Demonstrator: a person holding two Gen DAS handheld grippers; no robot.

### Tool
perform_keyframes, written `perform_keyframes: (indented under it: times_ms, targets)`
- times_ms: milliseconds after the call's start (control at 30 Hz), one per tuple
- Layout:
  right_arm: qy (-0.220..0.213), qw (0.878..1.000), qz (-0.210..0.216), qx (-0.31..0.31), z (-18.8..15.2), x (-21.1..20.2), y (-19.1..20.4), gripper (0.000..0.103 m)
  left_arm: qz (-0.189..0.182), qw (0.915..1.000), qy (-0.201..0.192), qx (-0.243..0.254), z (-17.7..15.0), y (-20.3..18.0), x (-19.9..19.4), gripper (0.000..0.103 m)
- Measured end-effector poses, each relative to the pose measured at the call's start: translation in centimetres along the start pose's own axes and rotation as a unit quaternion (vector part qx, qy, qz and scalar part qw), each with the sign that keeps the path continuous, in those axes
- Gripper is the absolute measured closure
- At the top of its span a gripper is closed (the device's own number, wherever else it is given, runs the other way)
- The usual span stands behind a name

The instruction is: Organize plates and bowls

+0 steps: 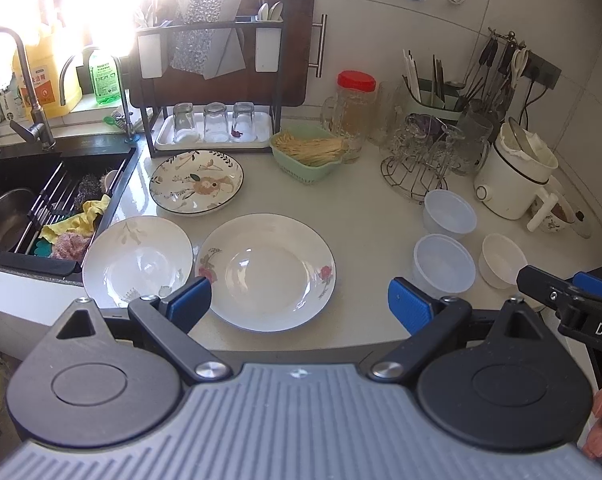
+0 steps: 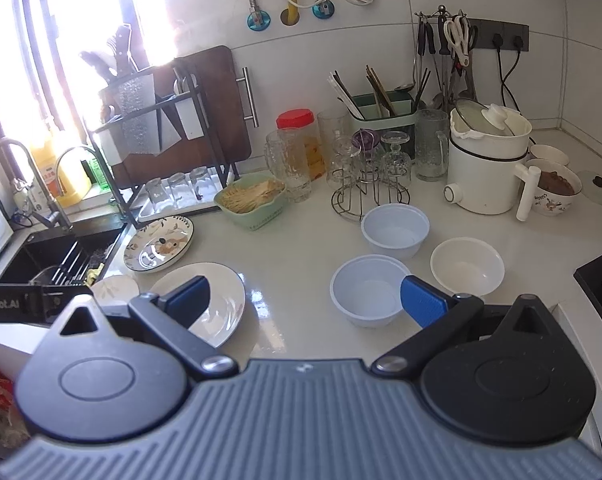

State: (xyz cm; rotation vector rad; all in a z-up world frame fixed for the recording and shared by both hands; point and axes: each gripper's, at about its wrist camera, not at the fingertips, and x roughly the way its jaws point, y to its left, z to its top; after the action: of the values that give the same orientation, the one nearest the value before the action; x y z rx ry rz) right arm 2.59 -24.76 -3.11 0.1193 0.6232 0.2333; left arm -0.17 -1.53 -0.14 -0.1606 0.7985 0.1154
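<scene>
Hovering: both grippers above counter, nothing held
Left gripper: jaws wide, over rose plate
Right gripper: jaws wide, near plastic bowl
Plates: three, left by sink
Bowls: three, right

Left gripper: I see my jaws wide apart, holding nothing, above the counter's front edge.
Rose plate: between my fingertips.
Leaf plate: touching it, at the sink-side edge.
Patterned plate: behind both.
Plastic bowls: toward the right edge.
</scene>
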Motion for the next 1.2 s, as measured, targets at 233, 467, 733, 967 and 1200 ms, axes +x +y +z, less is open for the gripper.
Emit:
perform_keyframes:
  times_ms: [233, 467, 733, 967, 1200]
  targets:
    - [-0.002, 1.0, 0.002, -0.001, 0.1, -0.1, -0.1, 0.0, -0.002, 0.9999, -0.005, 0.009, 0.1, -0.5, 0.1, 0.006]
    - [0.002, 1.0, 0.006, 0.001, 0.1, -0.1, -0.6, 0.0, -0.003, 1.0, -0.003, 0.007, 0.0, -1.5, 0.3, 0.006]
    - [0.007, 1.0, 0.017, -0.006, 0.0, 0.0, -1.3, 0.0, 0.005, 1.0, 0.002, 0.005, -0.4, -2.3, -0.1, 0.006]
    - [0.014, 0.999, 0.035, -0.018, -0.2, 0.0, -2.1, 0.0, 0.015, 0.9999, 0.007, -0.003, -1.3, -3.2, -0.4, 0.006]
    - [0.02, 0.998, 0.055, -0.031, -0.6, 0.2, -3.1, 0.0, 0.028, 0.9995, 0.012, -0.012, -2.7, -4.4, -0.3, 0.006]
